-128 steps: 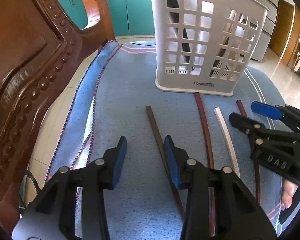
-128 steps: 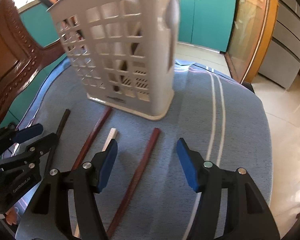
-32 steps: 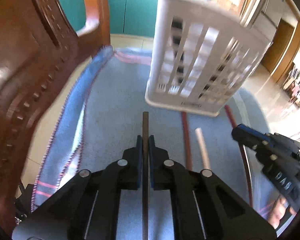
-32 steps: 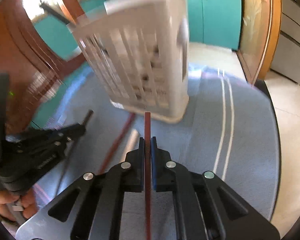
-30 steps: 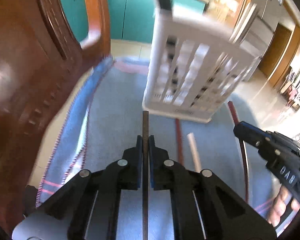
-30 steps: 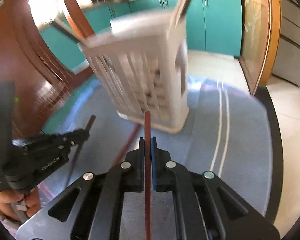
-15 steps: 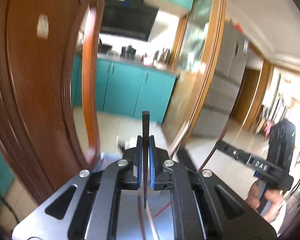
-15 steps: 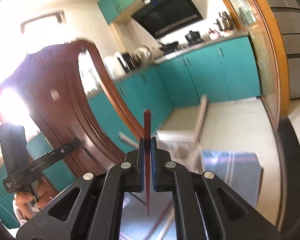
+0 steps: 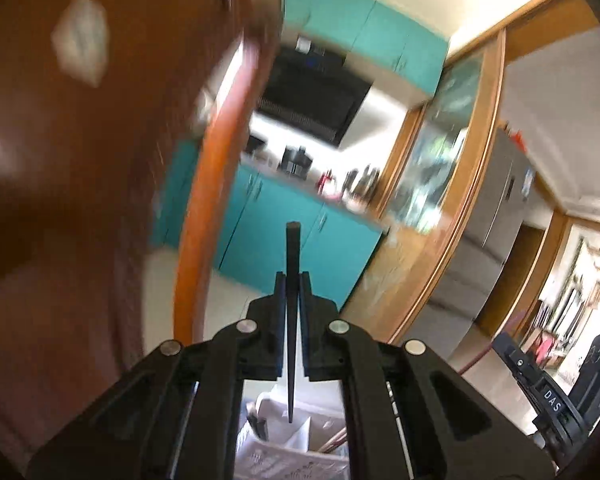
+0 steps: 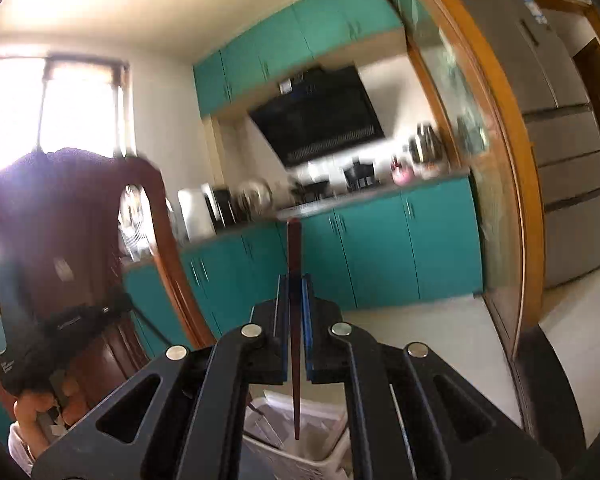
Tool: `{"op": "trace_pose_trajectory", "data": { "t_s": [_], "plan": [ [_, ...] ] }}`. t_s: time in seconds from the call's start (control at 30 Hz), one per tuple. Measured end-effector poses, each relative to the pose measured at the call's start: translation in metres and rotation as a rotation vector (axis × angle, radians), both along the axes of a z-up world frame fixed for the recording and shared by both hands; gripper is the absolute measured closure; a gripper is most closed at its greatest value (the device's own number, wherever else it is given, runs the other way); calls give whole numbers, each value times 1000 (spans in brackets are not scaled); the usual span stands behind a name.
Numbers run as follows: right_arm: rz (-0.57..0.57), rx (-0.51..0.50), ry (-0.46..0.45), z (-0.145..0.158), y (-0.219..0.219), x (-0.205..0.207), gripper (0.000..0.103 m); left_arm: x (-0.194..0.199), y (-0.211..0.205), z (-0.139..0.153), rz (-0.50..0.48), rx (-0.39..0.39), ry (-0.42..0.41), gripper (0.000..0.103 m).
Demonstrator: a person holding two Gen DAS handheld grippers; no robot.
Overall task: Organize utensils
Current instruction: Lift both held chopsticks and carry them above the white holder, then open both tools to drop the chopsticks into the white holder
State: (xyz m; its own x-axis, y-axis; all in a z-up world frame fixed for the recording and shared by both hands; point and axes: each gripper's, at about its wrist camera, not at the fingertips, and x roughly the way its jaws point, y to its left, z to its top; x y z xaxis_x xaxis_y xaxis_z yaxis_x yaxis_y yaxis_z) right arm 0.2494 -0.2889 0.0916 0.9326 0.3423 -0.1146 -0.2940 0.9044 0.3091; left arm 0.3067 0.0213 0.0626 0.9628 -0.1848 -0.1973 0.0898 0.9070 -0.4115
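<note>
Standing clamped between shut jaws: both chopsticks.

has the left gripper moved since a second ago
Yes, upward. The left gripper, shut on the dark chopstick, was low in front of the white basket a second ago; the basket's open top now sits below it.

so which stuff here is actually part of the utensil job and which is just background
Job: dark chopstick in left gripper; reddish-brown chopstick in right gripper; white basket below.
Background: wooden chair, teal cabinets, range hood, fridge.
</note>
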Motion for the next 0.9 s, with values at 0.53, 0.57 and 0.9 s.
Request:
{"op": "trace_pose_trajectory", "data": {
  "t_s": [0.53,0.57,0.9],
  "plan": [
    [-59,-182,140,-68,33,8,74,3,-56,-49,8,303,76,93],
    [-67,-184,131,-67,32,3,73,1,-57,-48,6,308,74,91],
    [-64,-78,171,-113,2,-48,68,-43,-51,-59,30,367,40,76]
  ]
}}
